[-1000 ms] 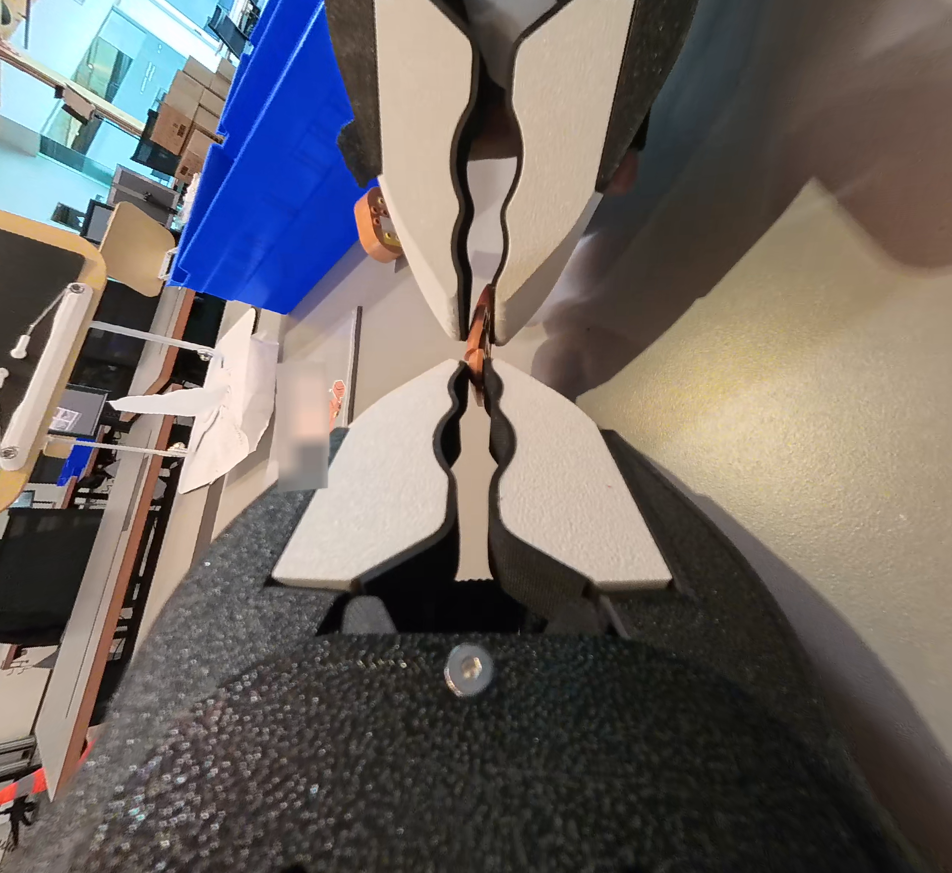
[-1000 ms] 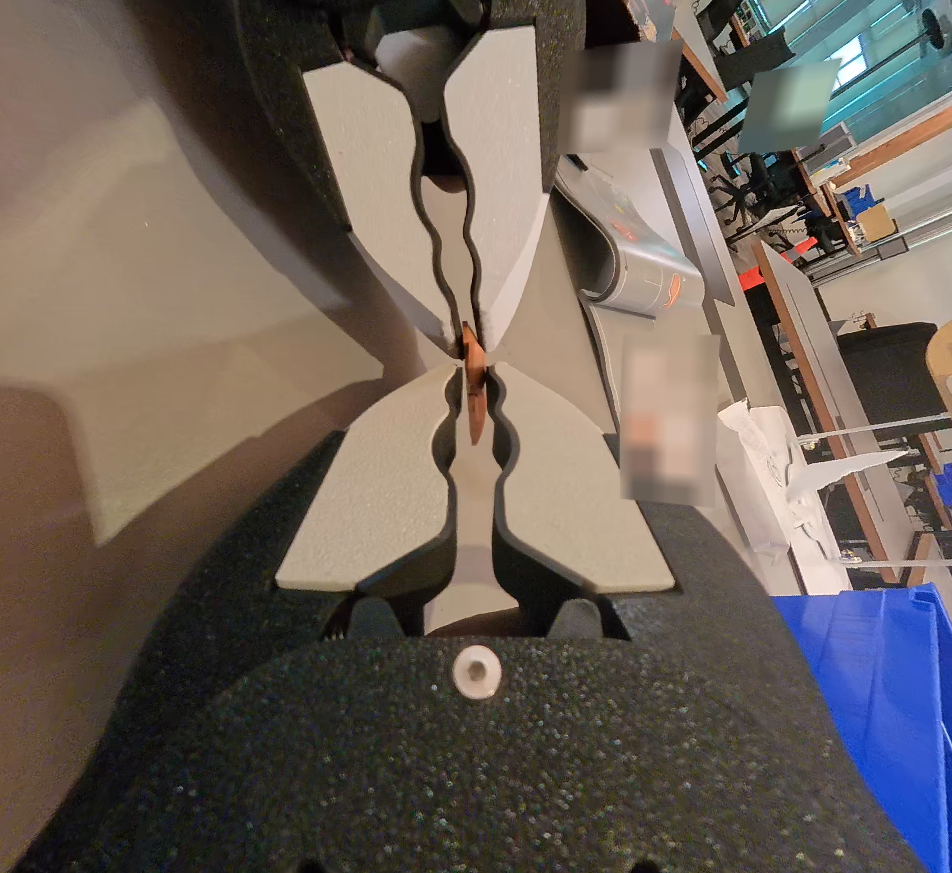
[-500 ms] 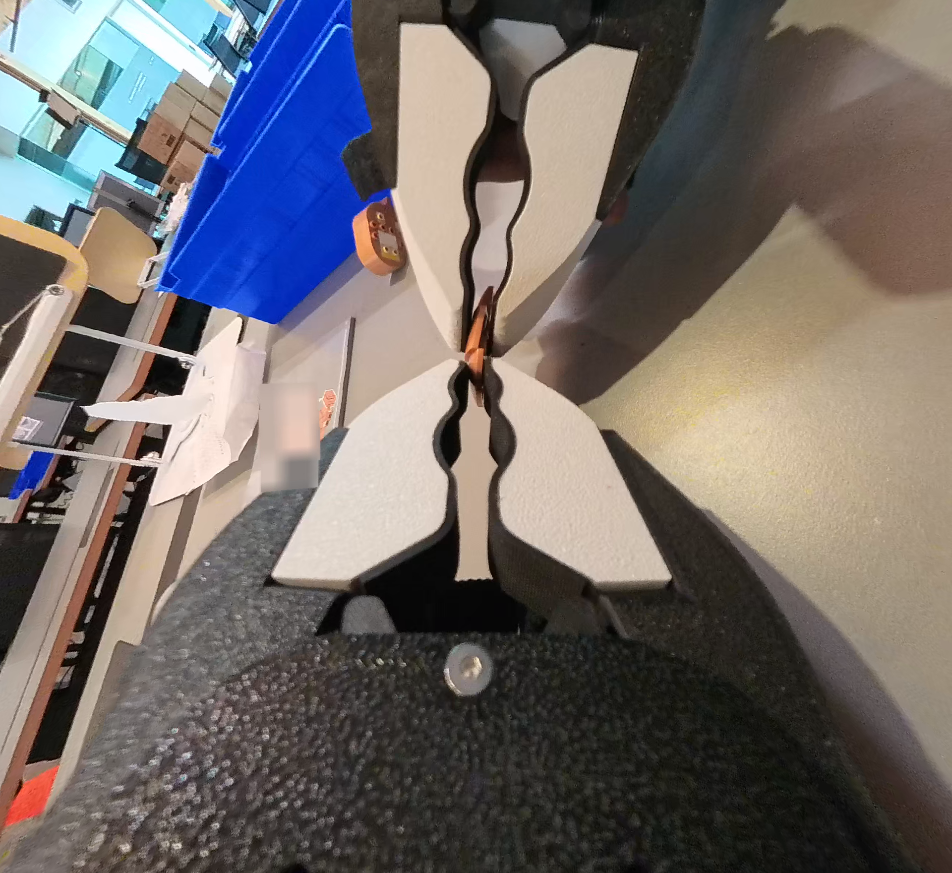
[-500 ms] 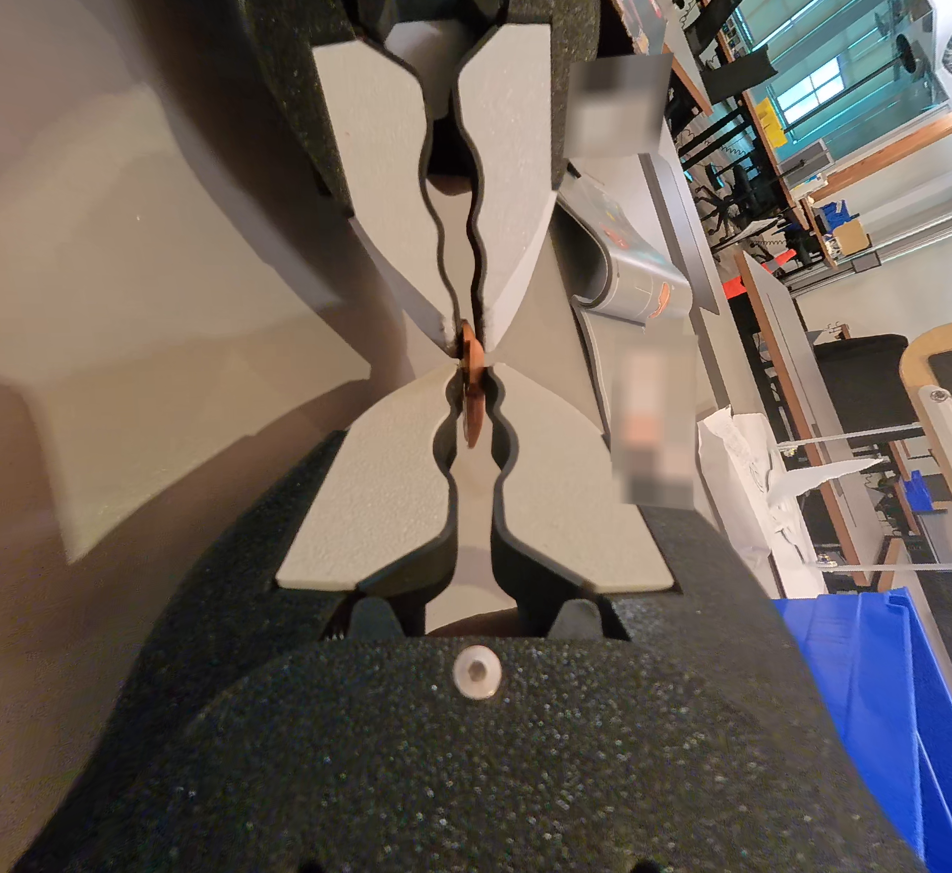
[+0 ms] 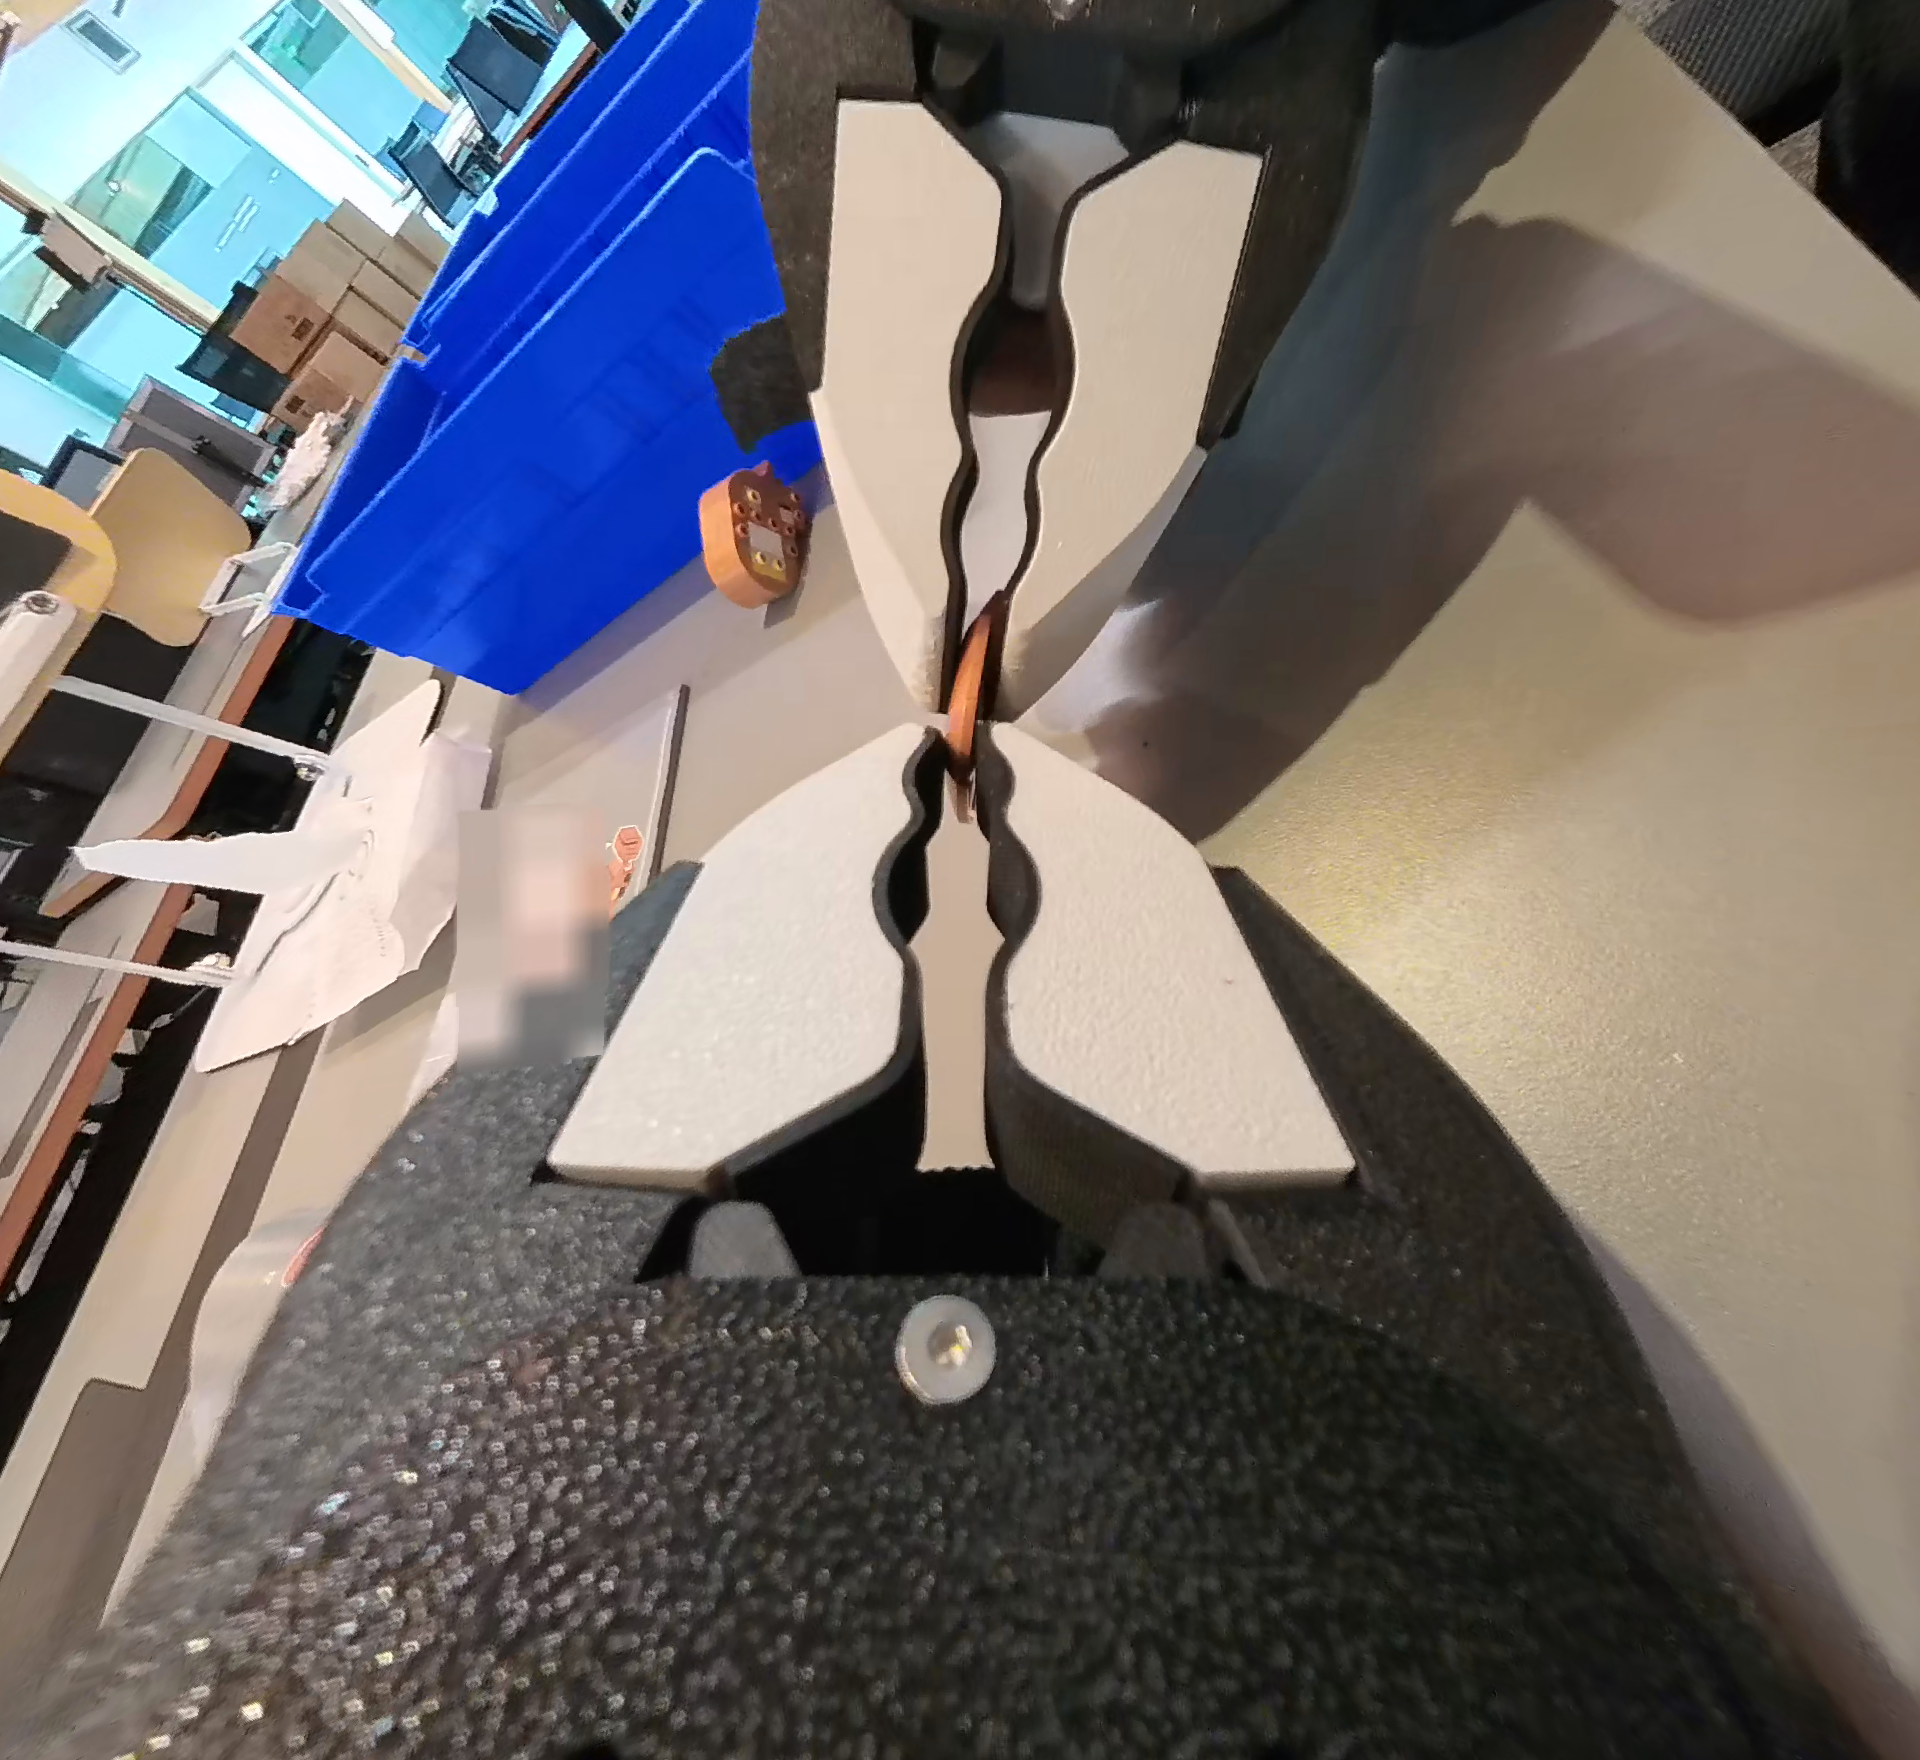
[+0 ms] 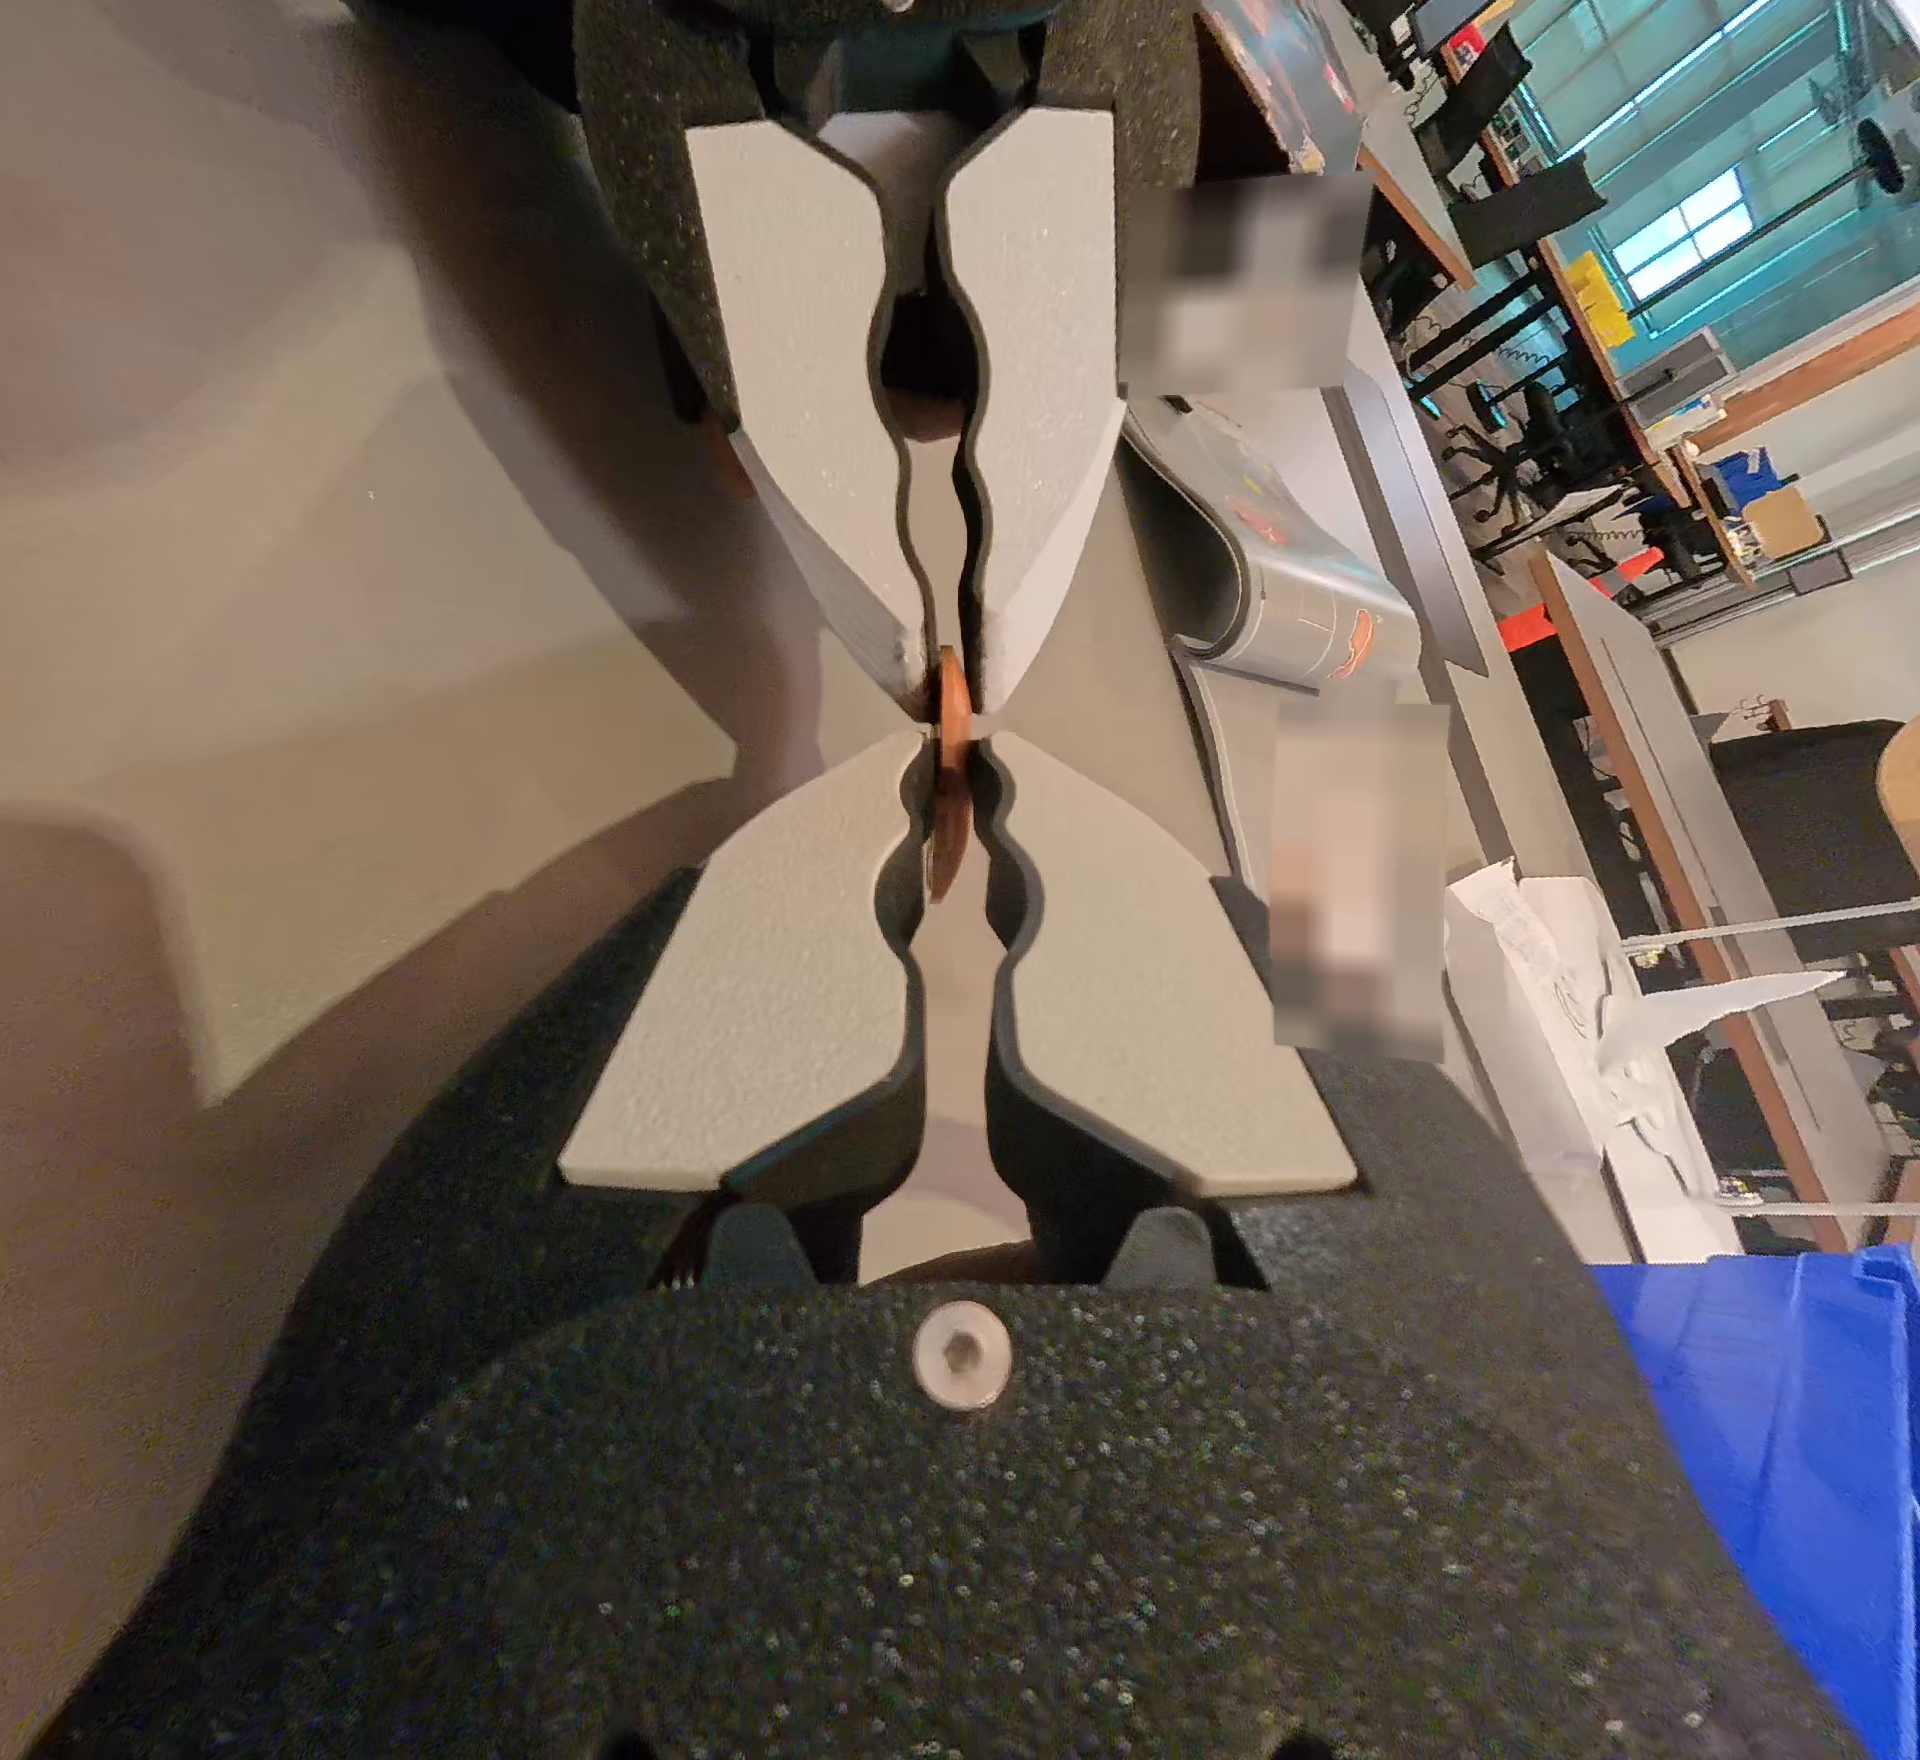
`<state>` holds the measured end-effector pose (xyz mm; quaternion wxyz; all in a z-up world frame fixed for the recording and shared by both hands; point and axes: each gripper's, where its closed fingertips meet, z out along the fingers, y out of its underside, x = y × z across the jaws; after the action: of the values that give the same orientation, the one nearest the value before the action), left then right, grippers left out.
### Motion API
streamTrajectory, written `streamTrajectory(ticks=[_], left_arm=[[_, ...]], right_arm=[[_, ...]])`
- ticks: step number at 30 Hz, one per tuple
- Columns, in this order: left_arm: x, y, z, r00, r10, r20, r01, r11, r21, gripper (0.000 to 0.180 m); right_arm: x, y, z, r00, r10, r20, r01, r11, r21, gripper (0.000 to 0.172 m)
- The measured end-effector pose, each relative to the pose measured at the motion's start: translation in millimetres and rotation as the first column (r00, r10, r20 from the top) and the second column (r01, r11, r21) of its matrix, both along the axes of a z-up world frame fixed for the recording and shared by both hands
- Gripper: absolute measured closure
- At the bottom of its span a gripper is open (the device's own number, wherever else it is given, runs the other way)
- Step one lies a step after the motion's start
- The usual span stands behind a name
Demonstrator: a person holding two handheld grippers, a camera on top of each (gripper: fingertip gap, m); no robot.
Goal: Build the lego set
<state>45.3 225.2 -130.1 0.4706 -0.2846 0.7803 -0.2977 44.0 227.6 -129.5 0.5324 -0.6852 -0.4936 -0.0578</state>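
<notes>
- Left claw [image 5: 961, 742] and right claw [image 6: 951, 742] both clamp one thin copper-coloured disc [image 5: 971, 687] edge-on, tip to tip (a shared grip).
- Disc looks stiff, light, likely slippery; its flat faces are the surest hold.

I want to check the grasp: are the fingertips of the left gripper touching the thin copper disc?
Touching. In the left wrist view the left gripper has both fingertips closed onto the edge-on copper disc, with no gap visible.
</notes>
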Motion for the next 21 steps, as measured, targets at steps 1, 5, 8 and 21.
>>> streamTrajectory(ticks=[1,5,8,21], left_arm=[[0,0,1,1.0,0.002,0.004,-0.002,1.0,-0.004,0.175],[0,0,2,1.0,-0.007,0.007,0.008,0.999,-0.044,0.175],[-1,1,3,1.0,-0.015,0.018,0.017,0.997,-0.078,0.171],[1,6,-6,0.999,0.015,-0.048,-0.022,0.988,-0.155,0.176]], right_arm=[[0,0,1,1.0,-0.004,-0.01,0.004,1.0,-0.005,0.166],[0,0,2,0.999,-0.001,-0.05,-0.001,0.999,-0.032,0.166],[-2,-2,2,0.996,0.02,-0.088,-0.026,0.998,-0.066,0.166],[-2,3,9,0.98,-0.003,-0.199,-0.017,0.995,-0.096,0.164]])
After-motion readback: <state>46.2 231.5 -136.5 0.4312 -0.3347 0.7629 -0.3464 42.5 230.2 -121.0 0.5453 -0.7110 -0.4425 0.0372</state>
